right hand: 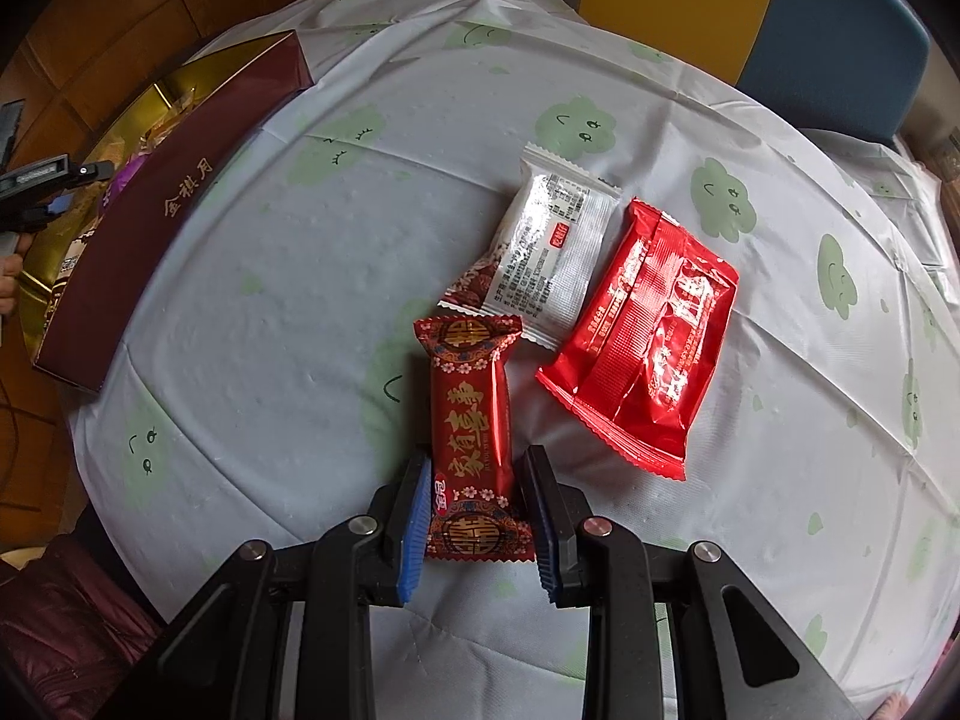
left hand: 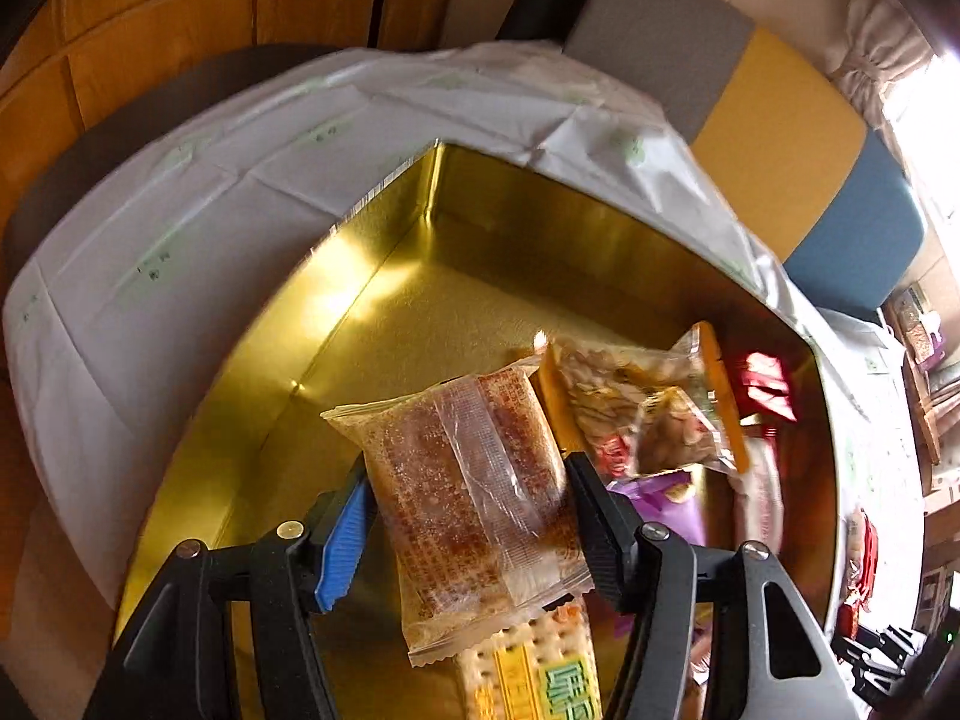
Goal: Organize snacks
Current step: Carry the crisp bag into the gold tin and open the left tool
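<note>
Nearest the left wrist camera, the left claw (left hand: 465,531) is clamped on a clear packet (left hand: 474,504) holding a brown cake, pinched between the blue pad and the black finger and held above the gold box (left hand: 360,312). Just below it a cracker pack (left hand: 534,672) with yellow and green print lies in the box, and to the right a heap of snacks crowds that side: a clear bag (left hand: 648,408) with orange edges, a purple wrapper (left hand: 666,504) and a dark red one (left hand: 765,384). The far left part of the box floor is bare. In the right wrist view, the right claw (right hand: 477,531) has its fingers set on either side of a dark red candy bar (right hand: 474,432) lying on the counter (right hand: 270,300); the pads sit just beside the wrapper, and I cannot tell if they grip it. Beyond it lie a white packet (right hand: 546,246) and a bright red packet (right hand: 642,330), edges touching. The box's maroon wall (right hand: 174,204) stands at the counter's left edge.
</note>
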Tool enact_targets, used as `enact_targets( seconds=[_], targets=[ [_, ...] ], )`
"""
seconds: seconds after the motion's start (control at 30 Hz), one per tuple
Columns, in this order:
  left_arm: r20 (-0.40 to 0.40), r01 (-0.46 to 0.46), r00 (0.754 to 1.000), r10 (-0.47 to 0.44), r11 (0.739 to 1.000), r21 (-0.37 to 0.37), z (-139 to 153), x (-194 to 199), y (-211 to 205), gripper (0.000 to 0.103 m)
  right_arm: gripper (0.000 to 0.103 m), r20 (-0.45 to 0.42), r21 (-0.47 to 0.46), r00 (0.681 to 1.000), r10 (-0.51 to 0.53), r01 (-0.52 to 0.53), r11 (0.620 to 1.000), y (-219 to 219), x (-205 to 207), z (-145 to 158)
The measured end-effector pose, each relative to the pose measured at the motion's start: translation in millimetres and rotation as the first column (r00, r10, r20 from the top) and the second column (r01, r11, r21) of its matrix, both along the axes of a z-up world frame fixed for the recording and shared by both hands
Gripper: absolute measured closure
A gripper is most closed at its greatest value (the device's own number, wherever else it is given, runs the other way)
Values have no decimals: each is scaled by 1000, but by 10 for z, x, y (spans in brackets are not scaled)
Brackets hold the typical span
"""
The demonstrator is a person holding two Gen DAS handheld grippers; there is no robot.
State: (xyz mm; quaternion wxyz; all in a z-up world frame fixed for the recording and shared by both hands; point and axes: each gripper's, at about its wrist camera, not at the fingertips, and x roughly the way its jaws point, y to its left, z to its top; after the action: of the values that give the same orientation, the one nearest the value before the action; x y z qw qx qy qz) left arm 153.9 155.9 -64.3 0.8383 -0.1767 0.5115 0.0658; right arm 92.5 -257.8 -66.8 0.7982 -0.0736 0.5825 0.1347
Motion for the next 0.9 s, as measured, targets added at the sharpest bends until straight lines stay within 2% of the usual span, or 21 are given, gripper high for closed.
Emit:
enact_targets(
  seconds=[0.07,0.17,0.27,0.47,0.6,0.9],
  targets=[
    [-13,4,1000,-5,999,-33,-23,-8,21,40,73,0,-1,1000,0,0,1000,-1,1,0],
    [16,-12,1000,12,1000,-3,52,-42,50,31,73,1,-3,1000,2,-2,1000,-8,16,-6],
    [42,-32,999,32,999,3,157,-108,76,31,73,4,-7,1000,5,-5,1000,-11,20,-5],
    [120,2,993,-19,990,140,413,-423,-148,31,73,15,-27,1000,19,-18,999,14,7,5],
    [142,12,989,-42,978,208,492,-641,-342,31,73,22,-39,999,27,-26,999,37,-8,11],
    [164,10,985,-51,970,244,514,-917,-560,31,73,32,-47,999,36,-34,998,33,-17,16]
  ],
)
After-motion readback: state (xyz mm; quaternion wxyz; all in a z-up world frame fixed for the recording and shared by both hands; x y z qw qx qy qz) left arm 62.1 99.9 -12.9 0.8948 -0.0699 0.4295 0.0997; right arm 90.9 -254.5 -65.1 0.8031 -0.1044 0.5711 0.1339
